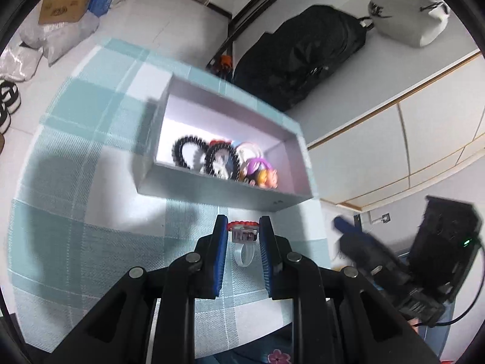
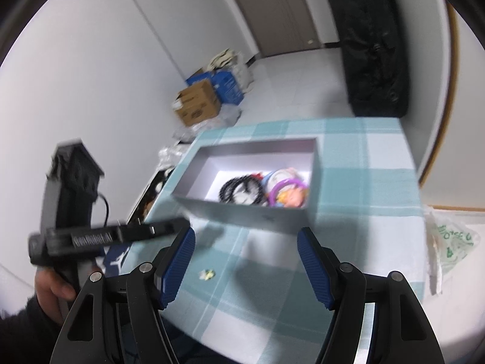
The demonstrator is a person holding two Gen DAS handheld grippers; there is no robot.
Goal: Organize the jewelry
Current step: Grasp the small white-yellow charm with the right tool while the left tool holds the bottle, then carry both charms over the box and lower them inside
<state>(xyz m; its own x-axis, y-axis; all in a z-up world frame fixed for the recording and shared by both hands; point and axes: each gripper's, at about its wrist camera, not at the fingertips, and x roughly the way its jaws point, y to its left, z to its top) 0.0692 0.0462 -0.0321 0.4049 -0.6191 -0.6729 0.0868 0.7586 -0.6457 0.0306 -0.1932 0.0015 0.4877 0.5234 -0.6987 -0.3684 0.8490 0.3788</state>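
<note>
One grey box (image 1: 212, 188) holds two black beaded bracelets (image 1: 209, 156). Just before it, the left gripper (image 1: 243, 227) pinches one clear ring (image 1: 243, 244) — red-rimmed top; the right gripper (image 2: 246, 242) is spread.

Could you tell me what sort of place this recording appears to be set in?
Probably a room in a home or small flat: a table with a checked tablecloth, cardboard boxes on the tiled floor by a door, and a black bag.
</note>
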